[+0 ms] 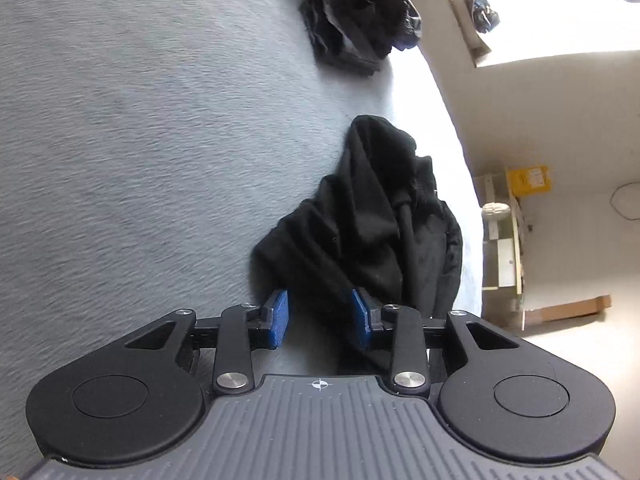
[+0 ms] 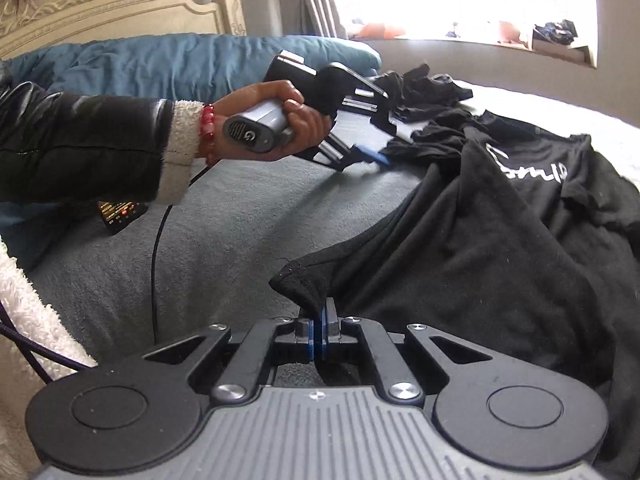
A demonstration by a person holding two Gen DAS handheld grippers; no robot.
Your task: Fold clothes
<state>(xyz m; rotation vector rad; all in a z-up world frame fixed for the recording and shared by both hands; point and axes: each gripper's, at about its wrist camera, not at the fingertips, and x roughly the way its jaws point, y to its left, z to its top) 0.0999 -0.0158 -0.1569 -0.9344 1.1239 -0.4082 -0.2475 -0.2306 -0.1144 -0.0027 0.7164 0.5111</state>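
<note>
A black T-shirt (image 2: pixel 500 240) with white lettering lies crumpled on the grey bed cover (image 2: pixel 240 220). My right gripper (image 2: pixel 319 328) is shut on a hemmed corner of the shirt, which sticks up from the closed blue pads. A person's hand (image 2: pixel 280 120) holds my left gripper (image 2: pixel 386 140) at the shirt's far bunched end. In the left wrist view that bunched black cloth (image 1: pixel 368 232) lies just ahead of my left gripper (image 1: pixel 320 318). Its blue pads (image 1: pixel 280 318) stand apart. A fold of the cloth lies by the right pad, not pinched.
A pile of dark clothes (image 1: pixel 360 12) sits further along the bed near its edge, also visible from the right wrist (image 2: pixel 420 88). A blue duvet (image 2: pixel 180 64) and carved headboard (image 2: pixel 100 0) lie behind. A black cable (image 2: pixel 154 260) crosses the cover. Beyond the bed edge stands a shelf (image 1: pixel 504 240).
</note>
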